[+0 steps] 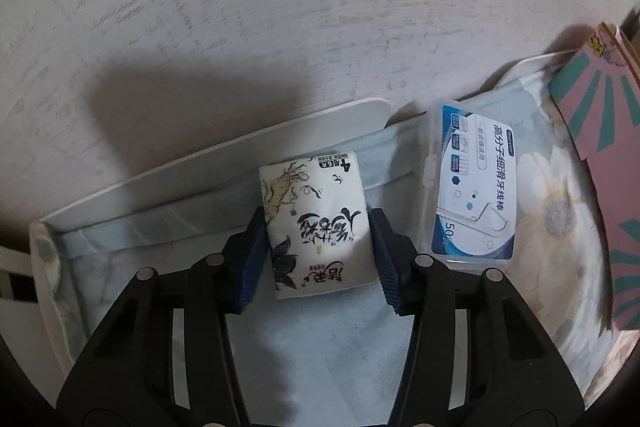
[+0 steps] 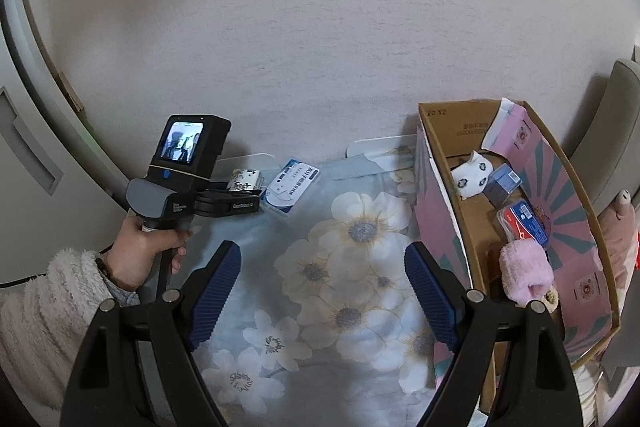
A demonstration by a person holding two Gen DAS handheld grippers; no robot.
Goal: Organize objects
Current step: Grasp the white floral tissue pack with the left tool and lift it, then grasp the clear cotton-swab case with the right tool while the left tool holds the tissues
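A white tissue packet (image 1: 316, 223) with black ink lettering lies on the pale cloth near the wall. My left gripper (image 1: 318, 251) has its blue pads (image 1: 256, 259) pressed against both sides of the packet. A clear floss-pick box (image 1: 472, 183) lies just right of it. From the right wrist view the tissue packet (image 2: 245, 180) and floss box (image 2: 292, 189) sit at the far edge, with the left gripper (image 2: 240, 195) around the packet. My right gripper (image 2: 322, 291) is open and empty above the floral cloth (image 2: 344, 267).
A pink-and-teal cardboard box (image 2: 440, 227) stands at the right, holding a white sock (image 2: 472, 173), a blue-grey carton (image 2: 502, 183), a red-blue packet (image 2: 524, 221) and a pink fluffy slipper (image 2: 524, 273). A textured wall (image 2: 320, 47) runs behind. A white door (image 2: 24, 147) is at the left.
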